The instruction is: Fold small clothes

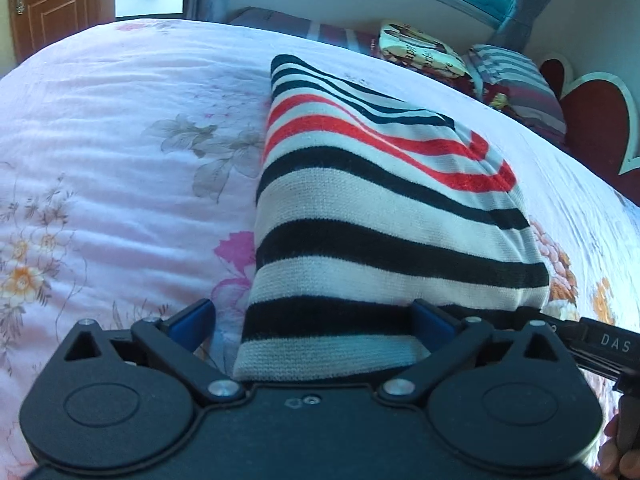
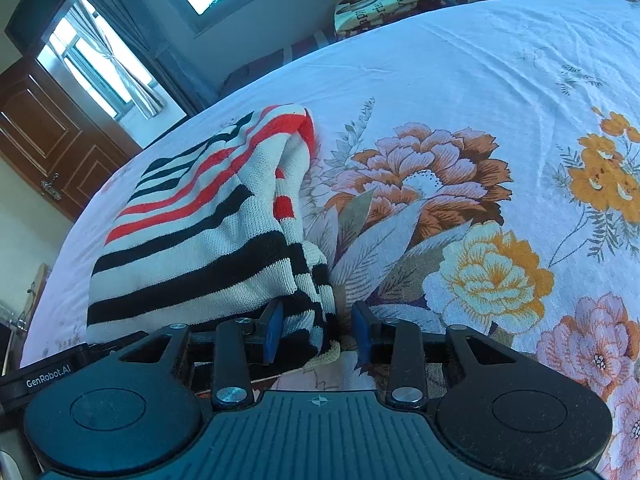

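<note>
A small knitted garment with black, white and red stripes (image 1: 372, 208) lies folded on the bed. In the left wrist view my left gripper (image 1: 316, 326) is open, its blue pads wide apart on either side of the garment's near edge. In the right wrist view the same garment (image 2: 200, 240) lies left of centre. My right gripper (image 2: 318, 330) is open, with the garment's near right corner lying between its blue pads. The right gripper's body (image 1: 600, 346) shows at the right edge of the left wrist view.
The bed has a pink and white floral sheet (image 1: 100, 160) (image 2: 480, 120). Folded blankets and pillows (image 1: 516, 80) (image 2: 380, 4) lie at its far side by a red heart headboard (image 1: 592, 120). A wooden door (image 2: 44, 140) and a window stand beyond.
</note>
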Available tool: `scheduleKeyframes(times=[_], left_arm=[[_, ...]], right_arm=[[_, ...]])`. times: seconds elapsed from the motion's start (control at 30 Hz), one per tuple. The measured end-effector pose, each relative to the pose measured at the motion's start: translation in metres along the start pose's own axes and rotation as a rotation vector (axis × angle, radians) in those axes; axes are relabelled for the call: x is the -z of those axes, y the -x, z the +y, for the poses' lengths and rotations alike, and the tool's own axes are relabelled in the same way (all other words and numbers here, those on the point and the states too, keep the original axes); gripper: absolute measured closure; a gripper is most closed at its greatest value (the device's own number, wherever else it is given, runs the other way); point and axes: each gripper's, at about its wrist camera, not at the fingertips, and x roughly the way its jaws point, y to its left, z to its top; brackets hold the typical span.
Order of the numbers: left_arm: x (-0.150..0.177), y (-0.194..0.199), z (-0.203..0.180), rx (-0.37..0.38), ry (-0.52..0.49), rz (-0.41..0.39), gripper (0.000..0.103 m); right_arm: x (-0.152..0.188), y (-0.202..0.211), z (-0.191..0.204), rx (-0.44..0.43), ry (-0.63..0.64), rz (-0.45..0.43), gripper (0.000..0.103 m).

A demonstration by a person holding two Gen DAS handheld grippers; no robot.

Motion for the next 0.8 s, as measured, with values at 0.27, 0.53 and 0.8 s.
scheduleKeyframes(times=[0.27,0.53,0.8], left_arm=[[0.009,0.012,-0.015,-0.102,-0.035,-0.051,0.0],[0.029,0.053,-0.036,-0.162,-0.103,-0.068,0.002],[0.065,0.14,-0.054,-0.186,-0.147,-0.135,0.002]], right_arm=[[-0.005,0.002,0.002,-0.003,0.008,0.031,0.061],[0.006,0.059,0.006,-0.017,0.04,-0.008,0.032],[0.055,0.136,0.01,-0.082,0.128,0.095,0.014]])
